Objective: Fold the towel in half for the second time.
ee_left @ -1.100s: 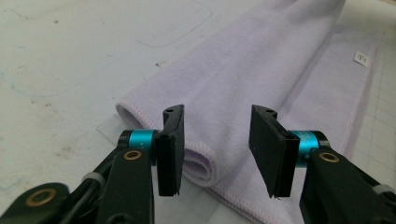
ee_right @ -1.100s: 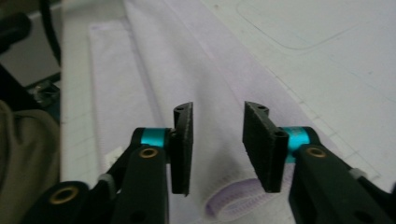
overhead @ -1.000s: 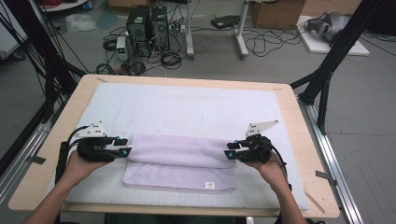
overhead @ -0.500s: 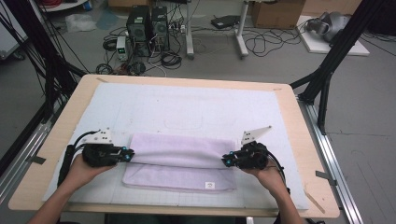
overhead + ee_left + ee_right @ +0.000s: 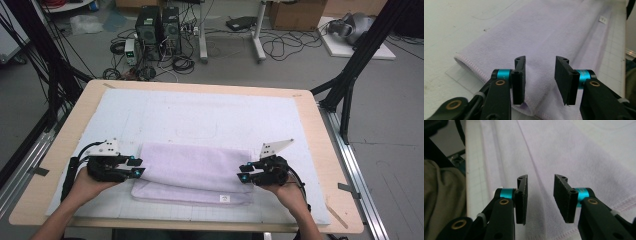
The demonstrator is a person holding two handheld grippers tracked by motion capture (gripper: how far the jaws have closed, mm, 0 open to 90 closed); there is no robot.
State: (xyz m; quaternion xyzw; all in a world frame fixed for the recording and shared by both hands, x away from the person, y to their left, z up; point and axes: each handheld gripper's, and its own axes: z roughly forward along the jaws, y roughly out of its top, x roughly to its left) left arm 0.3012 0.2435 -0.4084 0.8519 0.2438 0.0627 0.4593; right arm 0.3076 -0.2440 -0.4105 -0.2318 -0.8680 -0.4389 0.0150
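Both hand-held grippers' point(image 5: 139, 167) point(image 5: 242, 176) flat black jaws just reopened, gripping nothing, over folded fluffy lilac towel point(image 5: 192, 170).

A wooden counter point(image 5: 65, 150) with a pale gridded mat point(image 5: 200, 117) over most of its top stands on a grey floor point(image 5: 390, 125). Black frame struts point(image 5: 360, 55) rise at both sides, and metal rails point(image 5: 357, 170) run along the counter's edges. Beyond its far edge two dark computer towers point(image 5: 159, 27) sit on the floor among loose tangled cables point(image 5: 280, 47). The legs of a white desk point(image 5: 260, 30) stand nearby, with what may be cardboard boxes point(image 5: 295, 12) behind. The light is even and soft.
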